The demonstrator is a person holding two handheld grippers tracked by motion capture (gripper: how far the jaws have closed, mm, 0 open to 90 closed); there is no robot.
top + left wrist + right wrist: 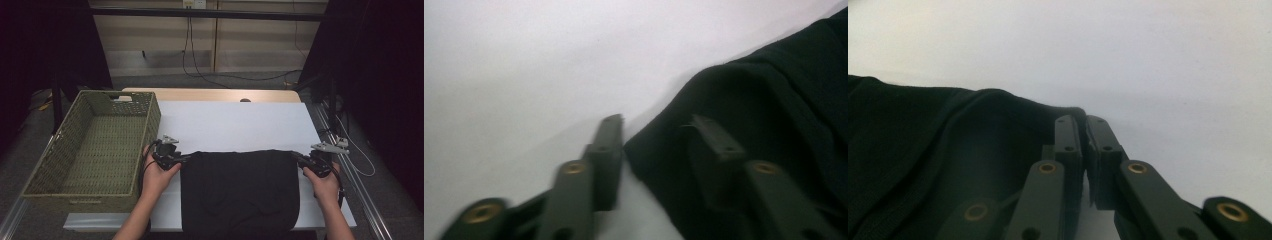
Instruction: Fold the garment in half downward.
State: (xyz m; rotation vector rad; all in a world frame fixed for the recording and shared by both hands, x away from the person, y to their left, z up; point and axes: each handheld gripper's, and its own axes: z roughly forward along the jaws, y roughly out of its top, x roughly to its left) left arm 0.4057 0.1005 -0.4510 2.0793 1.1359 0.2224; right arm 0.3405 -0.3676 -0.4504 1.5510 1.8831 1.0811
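One corner of the black cloth [240, 190] sits pinched in my right gripper [1083, 125], but my left gripper [656, 125] only straddles its corner, jaws apart, so lifting now could drop that side.

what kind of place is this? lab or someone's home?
Likely a lab recording rig: dark curtains flank the white-topped table, loose cables trail over the floor, and a black garment lies beside a woven basket.
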